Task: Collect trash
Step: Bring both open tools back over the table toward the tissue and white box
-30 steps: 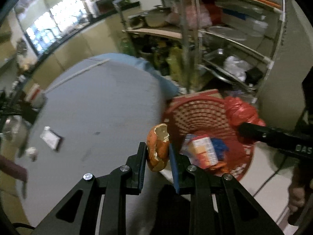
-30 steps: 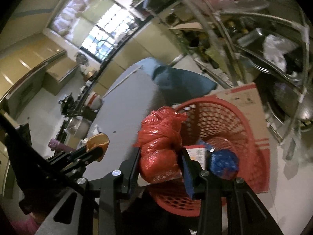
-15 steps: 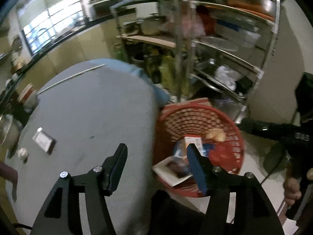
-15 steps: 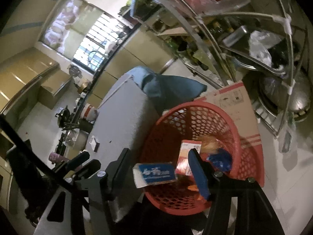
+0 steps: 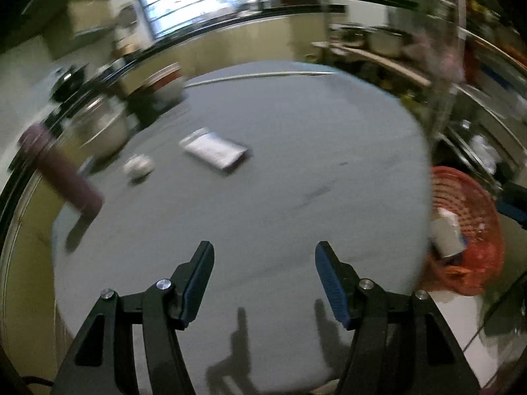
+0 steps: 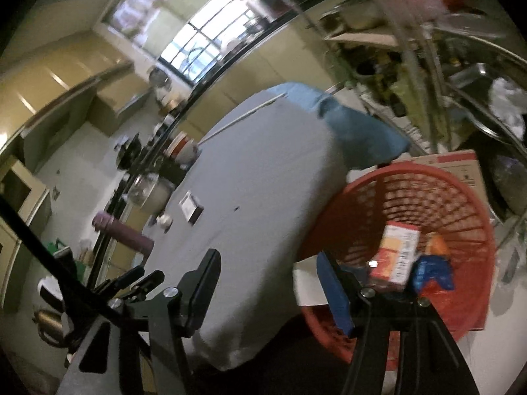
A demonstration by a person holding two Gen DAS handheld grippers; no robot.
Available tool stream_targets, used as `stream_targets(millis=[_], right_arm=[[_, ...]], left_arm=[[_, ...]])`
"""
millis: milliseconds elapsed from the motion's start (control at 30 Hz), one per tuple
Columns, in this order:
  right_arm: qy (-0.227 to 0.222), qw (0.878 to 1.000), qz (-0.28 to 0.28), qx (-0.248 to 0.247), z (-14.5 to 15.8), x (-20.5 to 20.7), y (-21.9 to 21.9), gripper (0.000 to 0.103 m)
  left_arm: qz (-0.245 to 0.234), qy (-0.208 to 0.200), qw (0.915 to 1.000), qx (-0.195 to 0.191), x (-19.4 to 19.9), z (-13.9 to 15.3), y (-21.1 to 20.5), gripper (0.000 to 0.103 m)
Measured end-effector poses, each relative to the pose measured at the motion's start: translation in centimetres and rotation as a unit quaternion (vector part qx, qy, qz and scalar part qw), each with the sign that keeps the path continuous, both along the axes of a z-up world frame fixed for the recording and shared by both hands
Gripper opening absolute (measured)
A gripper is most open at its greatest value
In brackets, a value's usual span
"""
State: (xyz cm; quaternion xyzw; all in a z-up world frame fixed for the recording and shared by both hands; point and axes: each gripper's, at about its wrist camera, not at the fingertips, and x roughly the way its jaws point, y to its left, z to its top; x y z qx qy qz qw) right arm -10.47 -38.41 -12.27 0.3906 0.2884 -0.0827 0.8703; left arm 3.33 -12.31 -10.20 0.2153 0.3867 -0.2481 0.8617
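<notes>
A red mesh basket stands on the floor beside the grey table; it also shows at the right of the left wrist view. It holds a carton, a blue wrapper and other trash. My left gripper is open and empty over the table's near part. My right gripper is open and empty at the table edge next to the basket. On the table lie a flat silvery packet and a small white crumpled piece.
A maroon bottle lies at the table's left edge. Pots and bowls stand on the counter behind. A metal rack with cookware and a flat cardboard box stand behind the basket. A blue cloth hangs off the table's far end.
Both grippers opened and dropped their loads into the basket: orange peel from the left, red bag from the right. The left gripper then swung left over the table.
</notes>
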Motion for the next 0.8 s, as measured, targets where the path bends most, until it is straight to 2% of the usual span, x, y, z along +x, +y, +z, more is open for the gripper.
stream_targets(millis=[200,467,600,800], right_arm=[[0.020,0.998,0.060,-0.021,0.5,4.6,4.2,0.064],[0.047,0.986,0.136,-0.084,1.4,12.4,9.1,0.064],[0.061,0.978,0.165,-0.112,1.2,17.5,10.0,0.064],[0.086,0.962,0.208,-0.152,-0.1,27.4,10.3,0.064]], left_arm=[[0.067,-0.018,0.9975,0.010,2.8,-1.0,5.5,0.066],[0.133,-0.002,0.9911,-0.001,7.7,-2.1,11.2,0.066],[0.142,0.017,0.9896,-0.014,11.4,-1.8,12.1,0.068],[0.145,0.043,0.9884,-0.014,18.7,-2.3,10.3,0.068]])
